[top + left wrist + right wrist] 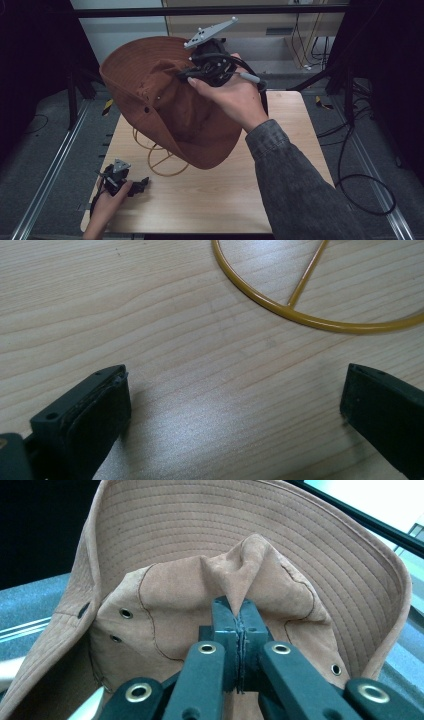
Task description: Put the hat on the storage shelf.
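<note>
Pale wooden table (225, 200) amid dark frames and grey floor. One brown hat (165, 100) hangs above the table's far left, its crown pinched by the closed right gripper (240, 622). One yellow wire stand (160, 160) lies beneath. The left gripper (235, 405), jaws apart and empty, rests near left.

The brown hat (170, 107) hangs in front of the yellow wire stand (159, 159) and hides its upper part from the high view. In the left gripper view that stand's ring (300, 315) runs off the top and right edges. The fold of hat crown pinched by the right gripper (241, 617) disappears between the pads.
</note>
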Demonstrator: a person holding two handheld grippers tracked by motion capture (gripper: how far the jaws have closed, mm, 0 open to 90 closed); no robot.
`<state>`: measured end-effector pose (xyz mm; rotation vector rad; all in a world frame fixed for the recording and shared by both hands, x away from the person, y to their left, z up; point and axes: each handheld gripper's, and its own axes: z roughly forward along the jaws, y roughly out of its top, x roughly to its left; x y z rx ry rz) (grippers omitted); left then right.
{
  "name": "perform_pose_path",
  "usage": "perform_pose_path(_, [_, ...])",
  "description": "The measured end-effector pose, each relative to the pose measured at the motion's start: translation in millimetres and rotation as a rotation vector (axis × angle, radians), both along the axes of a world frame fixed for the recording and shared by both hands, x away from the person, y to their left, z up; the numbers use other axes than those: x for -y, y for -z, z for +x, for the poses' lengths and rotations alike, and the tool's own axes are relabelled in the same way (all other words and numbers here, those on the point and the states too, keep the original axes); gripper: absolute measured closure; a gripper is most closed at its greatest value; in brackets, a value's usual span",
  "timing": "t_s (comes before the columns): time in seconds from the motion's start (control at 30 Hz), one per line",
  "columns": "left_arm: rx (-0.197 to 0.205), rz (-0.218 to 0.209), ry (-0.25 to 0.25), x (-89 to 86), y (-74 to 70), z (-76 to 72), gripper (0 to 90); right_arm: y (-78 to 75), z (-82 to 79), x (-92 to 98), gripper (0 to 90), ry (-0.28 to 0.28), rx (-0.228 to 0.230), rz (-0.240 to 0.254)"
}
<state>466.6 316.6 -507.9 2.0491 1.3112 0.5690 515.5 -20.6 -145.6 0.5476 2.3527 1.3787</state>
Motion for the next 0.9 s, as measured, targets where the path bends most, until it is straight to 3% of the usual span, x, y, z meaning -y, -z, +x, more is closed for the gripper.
perform_pose_path(0.9, [0.0,0.001,0.003,-0.4,-0.1,-0.1,0.0,21.4,17.4,-25.1,89.7,-0.022,-0.03,0.046])
